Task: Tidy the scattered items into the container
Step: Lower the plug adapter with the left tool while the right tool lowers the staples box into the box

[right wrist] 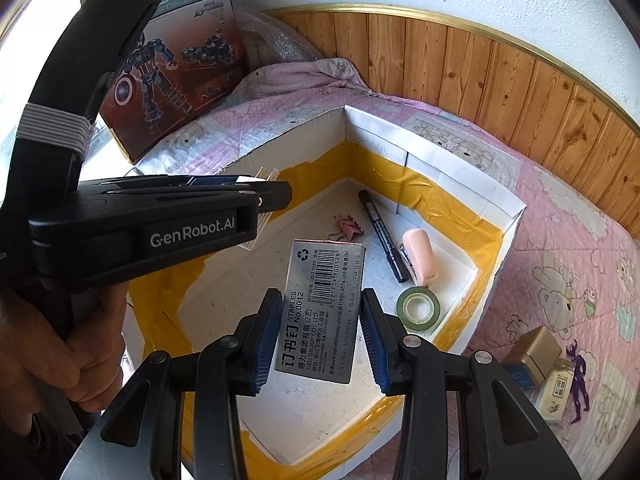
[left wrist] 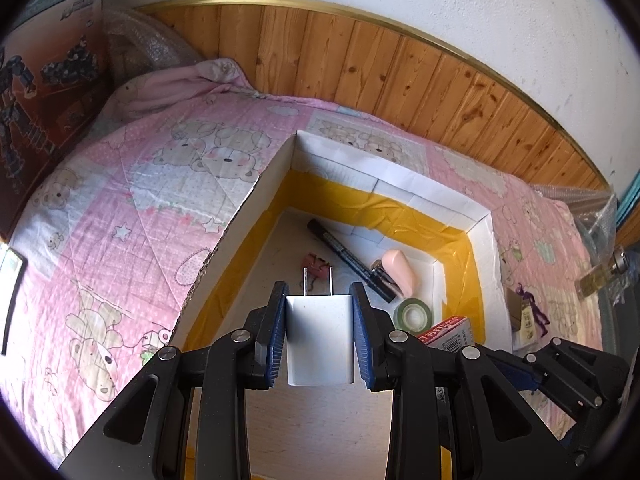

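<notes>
While the left wrist view looks down, the left gripper (left wrist: 320, 312) has its jaws part way open and pressed on the two sides of a white charger (left wrist: 320, 340). The charger hangs right over the white box (left wrist: 256, 196), above the near part of its floor. Its two metal pins point away from the gripper, toward the far wall of the box, so its long side runs along the fingers. Past the pins, on the box floor, lie a small pink clip (left wrist: 313, 271), a black marker (left wrist: 352, 260), a pink stapler (left wrist: 398, 272) and a green tape roll (left wrist: 414, 314). The bare floor under the charger looks like a good landing spot.

From the right wrist view, the right gripper (right wrist: 320, 320) is also part way open and squeezes a staples box (right wrist: 320, 312) by its long edges. This little box hangs over the middle of the white box, with its long side pointing at the far wall. The left gripper sits over the left wall. Outside the right wall, a gold box (right wrist: 534, 354) and a purple toy figure (right wrist: 578, 376) wait on the pink quilt (right wrist: 560, 220).
</notes>
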